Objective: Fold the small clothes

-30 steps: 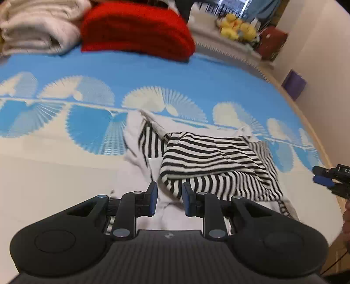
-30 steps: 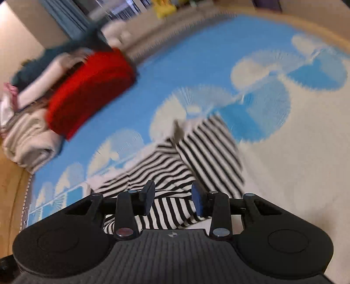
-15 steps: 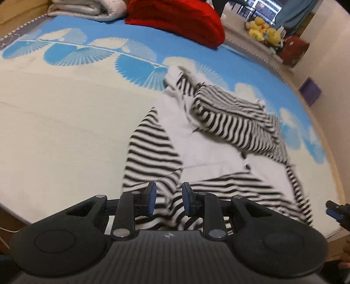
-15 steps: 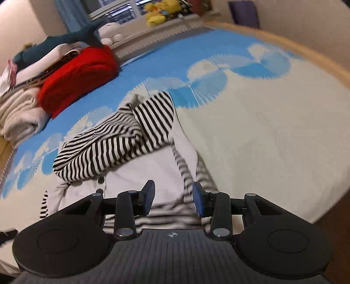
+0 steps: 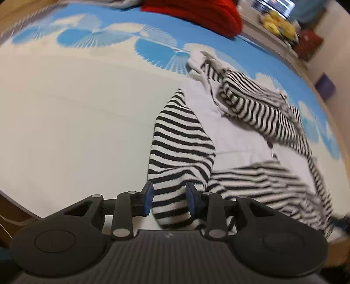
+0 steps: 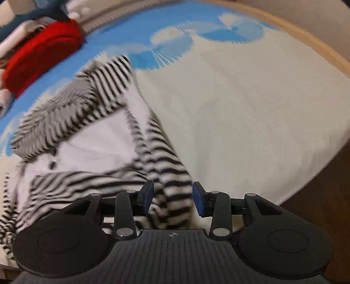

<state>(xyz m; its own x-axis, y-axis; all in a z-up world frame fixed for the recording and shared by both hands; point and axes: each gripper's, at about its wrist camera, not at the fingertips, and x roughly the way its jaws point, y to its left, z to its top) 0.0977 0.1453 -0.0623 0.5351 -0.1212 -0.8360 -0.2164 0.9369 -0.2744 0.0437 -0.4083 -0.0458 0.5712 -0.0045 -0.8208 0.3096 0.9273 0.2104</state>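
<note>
While the striped garment (image 5: 181, 153) is lying spread on the bed (image 5: 76, 113), its near sleeve ends are sitting between both pairs of jaws: left gripper (image 5: 169, 197) has just been opening, right gripper (image 6: 172, 196) is standing released (pads not pressing), sleeves running away from each.

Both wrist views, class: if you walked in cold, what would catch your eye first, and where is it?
The black-and-white striped garment grabs attention first, sprawled unfolded on the cream part of the bedspread. The left gripper and right gripper each have a striped cuff end between open jaws; the left's have just been opening. Behind, a bright red folded blanket sits on the blue end of the bed.
</note>
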